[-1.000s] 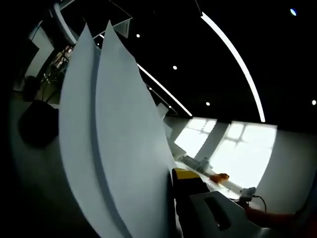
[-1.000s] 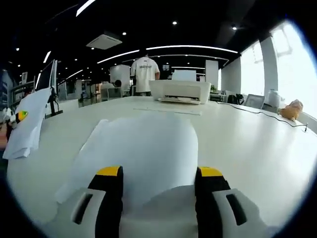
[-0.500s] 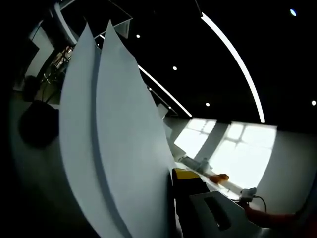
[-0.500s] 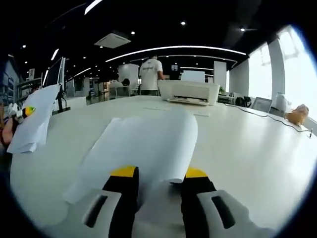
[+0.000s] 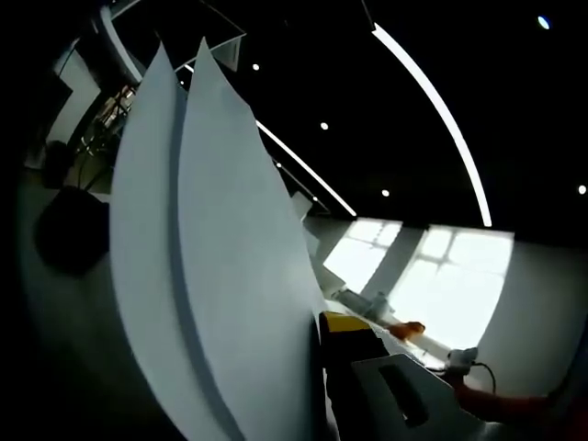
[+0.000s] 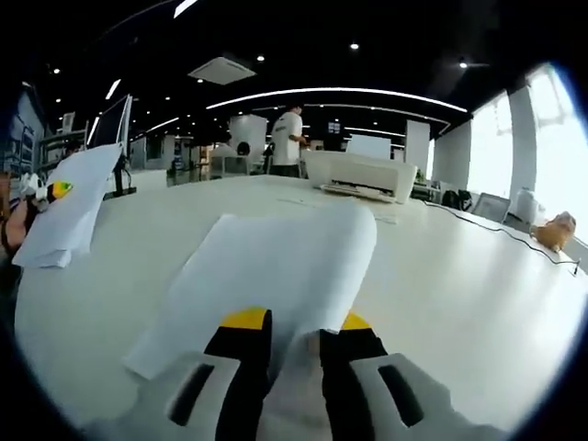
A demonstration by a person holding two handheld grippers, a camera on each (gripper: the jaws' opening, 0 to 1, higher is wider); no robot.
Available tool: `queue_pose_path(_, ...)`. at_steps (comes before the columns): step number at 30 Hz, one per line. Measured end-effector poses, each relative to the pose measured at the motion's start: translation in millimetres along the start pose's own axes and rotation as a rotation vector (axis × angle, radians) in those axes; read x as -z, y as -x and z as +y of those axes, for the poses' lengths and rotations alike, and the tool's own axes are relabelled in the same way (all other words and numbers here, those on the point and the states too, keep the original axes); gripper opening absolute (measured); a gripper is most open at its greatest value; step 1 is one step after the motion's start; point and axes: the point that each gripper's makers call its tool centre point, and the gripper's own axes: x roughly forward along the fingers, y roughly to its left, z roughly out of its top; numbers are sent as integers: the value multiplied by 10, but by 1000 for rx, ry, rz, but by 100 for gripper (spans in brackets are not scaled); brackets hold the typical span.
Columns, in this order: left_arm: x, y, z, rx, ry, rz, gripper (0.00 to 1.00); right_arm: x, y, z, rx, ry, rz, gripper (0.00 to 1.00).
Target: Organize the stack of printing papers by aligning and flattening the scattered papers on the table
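- Closing since the earlier frame, the right gripper (image 6: 292,329) now pinches the near edge of the paper sheets (image 6: 276,266) on the table (image 6: 459,303).
- Unchanged, the left gripper (image 5: 317,367) holds upright papers (image 5: 211,257) clamped.

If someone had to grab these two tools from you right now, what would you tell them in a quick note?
Left hand-held gripper: shut on a few sheets, held up off the table.
Right hand-held gripper: jaws pinched on the near edge of the curled paper lying on the white table.
The left gripper's sheets also show at the left of the right gripper view.
Done: loose paper is gripped in both hands.
Left: bring both lots together, square the edges, lay them flat.
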Motion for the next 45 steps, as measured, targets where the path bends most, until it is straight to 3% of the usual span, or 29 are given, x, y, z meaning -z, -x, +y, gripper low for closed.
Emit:
queue_pose_path(4, 2, 1, -6, 0, 2, 0, 9, -28, -5, 44, 6, 102, -7, 11)
queue_pose_path(18, -1, 14, -27, 5, 0, -4, 9, -31, -15, 33, 9, 119, -8, 10)
queue_pose_path(28, -2, 11, -14, 4, -3, -4, 9, -62, -14, 51, 35, 225, -14, 9)
queue_pose_path(35, -4, 7, -6, 4, -3, -4, 9, -51, 5, 32, 30, 201, -7, 9)
queue_pose_path(38, -6, 3, 3, 4, -2, -4, 9, -54, 15, 19, 45, 231, -3, 9)
queue_pose_path(45, 0, -9, 12, 6, -1, 2, 9, -35, 25, -5, 43, 188, 12, 5)
